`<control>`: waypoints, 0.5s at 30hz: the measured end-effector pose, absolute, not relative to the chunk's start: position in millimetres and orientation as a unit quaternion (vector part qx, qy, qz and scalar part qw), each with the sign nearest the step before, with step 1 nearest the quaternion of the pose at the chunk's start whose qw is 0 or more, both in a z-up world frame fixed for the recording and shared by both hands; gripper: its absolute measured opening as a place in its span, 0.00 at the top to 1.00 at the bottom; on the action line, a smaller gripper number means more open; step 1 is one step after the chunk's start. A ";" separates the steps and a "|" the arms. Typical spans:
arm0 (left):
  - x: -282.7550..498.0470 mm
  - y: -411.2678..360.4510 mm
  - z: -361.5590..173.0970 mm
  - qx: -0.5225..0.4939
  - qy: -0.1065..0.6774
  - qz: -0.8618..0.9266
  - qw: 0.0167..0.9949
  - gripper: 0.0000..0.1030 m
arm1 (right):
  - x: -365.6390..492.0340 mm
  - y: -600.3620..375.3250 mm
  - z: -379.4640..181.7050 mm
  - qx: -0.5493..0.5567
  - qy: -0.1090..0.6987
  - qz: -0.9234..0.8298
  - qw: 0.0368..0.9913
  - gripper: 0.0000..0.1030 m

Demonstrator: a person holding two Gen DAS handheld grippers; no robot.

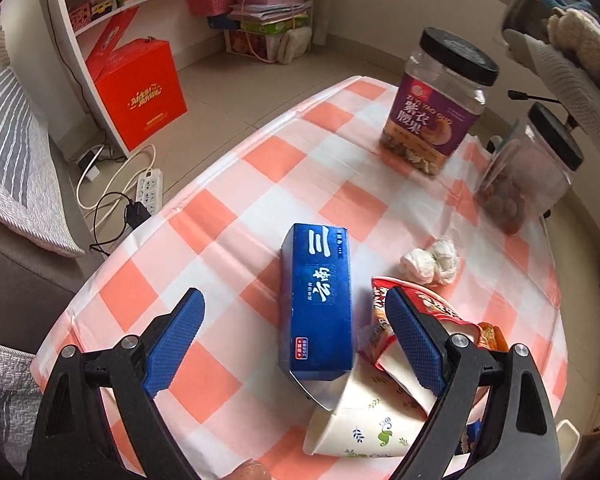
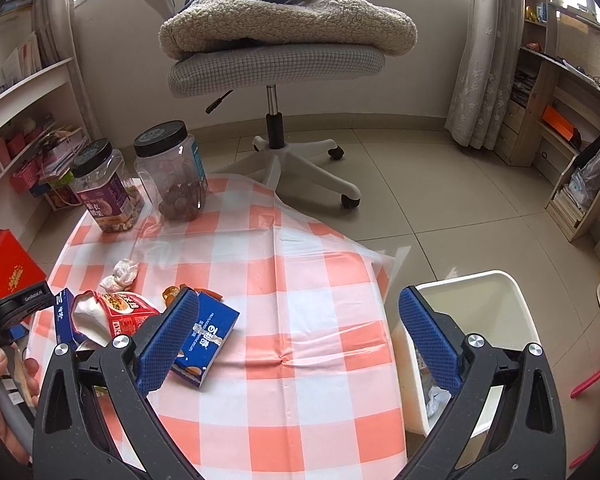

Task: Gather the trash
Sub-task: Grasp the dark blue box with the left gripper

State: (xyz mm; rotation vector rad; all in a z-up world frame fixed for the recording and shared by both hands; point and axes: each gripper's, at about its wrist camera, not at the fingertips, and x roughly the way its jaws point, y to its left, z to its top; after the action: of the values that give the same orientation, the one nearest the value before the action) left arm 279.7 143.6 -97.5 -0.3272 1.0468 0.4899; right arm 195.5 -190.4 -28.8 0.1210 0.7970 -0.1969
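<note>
a tiled room with white shelving, and a low table under an orange-and-white checked cloth [image 2: 300, 280]. the left gripper [image 1: 296, 308] hangs over the trash heap with its jaws spread wide and nothing between the pads: a long blue box [image 1: 320, 300] lies between its fingers, a paper cup [image 1: 364, 420] on its side just below that, a red snack wrapper [image 1: 424, 312] behind its right finger, crumpled tissue [image 1: 432, 260] ahead to the right. only this view shows the red carton [image 1: 140, 88] on the floor, far left. the right gripper [image 2: 298, 308] is also fully parted and empty. a smaller blue packet [image 2: 208, 340] sits partly behind its left finger; a white bin [image 2: 480, 300] stands off the table edge behind its right finger, a swivel chair [image 2: 276, 68] ahead. two black-lidded jars [image 2: 140, 180] stand at the far edge.
</note>
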 end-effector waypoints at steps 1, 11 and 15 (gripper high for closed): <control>283.4 147.5 -104.0 -0.156 0.498 0.234 0.820 0.14 | 199.6 -189.9 -33.7 0.063 0.396 -0.095 0.911 0.07; 297.9 160.4 -161.1 -0.170 0.589 0.184 0.769 0.61 | 232.5 -188.8 -99.5 0.181 0.489 -0.078 0.850 0.07; 280.5 160.1 -142.3 -0.161 0.571 0.174 0.786 0.61 | 242.6 -176.2 -123.7 0.194 0.513 -0.078 0.833 0.07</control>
State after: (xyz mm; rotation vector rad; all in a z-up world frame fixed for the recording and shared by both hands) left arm 280.5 160.1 -142.3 -0.3476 1.2300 0.3761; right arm 242.6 -176.2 -123.7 0.4103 1.0868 -0.1656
